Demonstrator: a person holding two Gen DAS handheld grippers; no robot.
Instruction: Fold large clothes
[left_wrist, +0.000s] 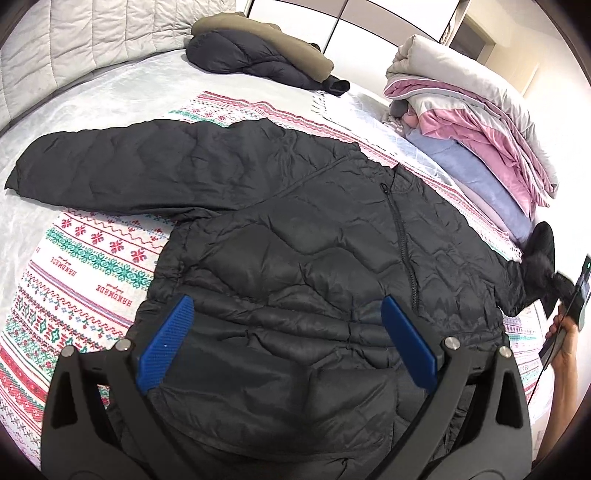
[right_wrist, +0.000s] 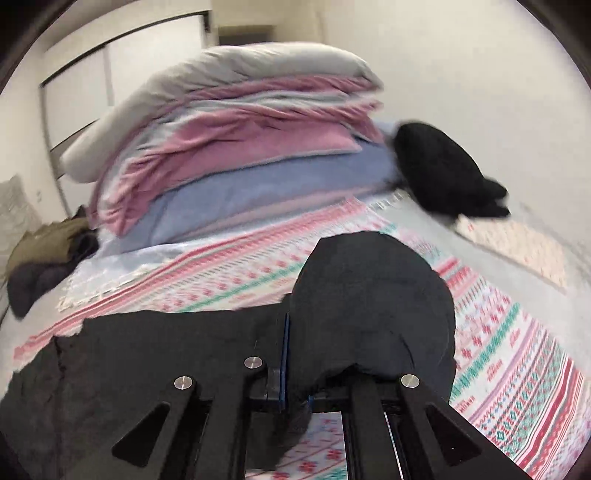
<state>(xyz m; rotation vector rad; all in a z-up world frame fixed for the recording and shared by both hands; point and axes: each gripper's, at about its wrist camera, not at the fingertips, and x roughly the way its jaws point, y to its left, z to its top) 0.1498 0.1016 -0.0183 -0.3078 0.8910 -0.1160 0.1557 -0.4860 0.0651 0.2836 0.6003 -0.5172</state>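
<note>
The jacket lay almost flat on the bed, folding barely begun. The right hand-held gripper pinched its sleeve at 3 o'clock; the left hand-held gripper hovered spread over the hem at 6 o'clock.

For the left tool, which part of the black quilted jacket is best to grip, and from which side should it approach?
Probably the far cuff of the outstretched sleeve of the black quilted jacket. That sleeve lies flat and straight on the patterned blanket, with its end free. Come from the outer, open side, low along the blanket, so one finger slides beneath. The left tool is open above the hem.
</note>
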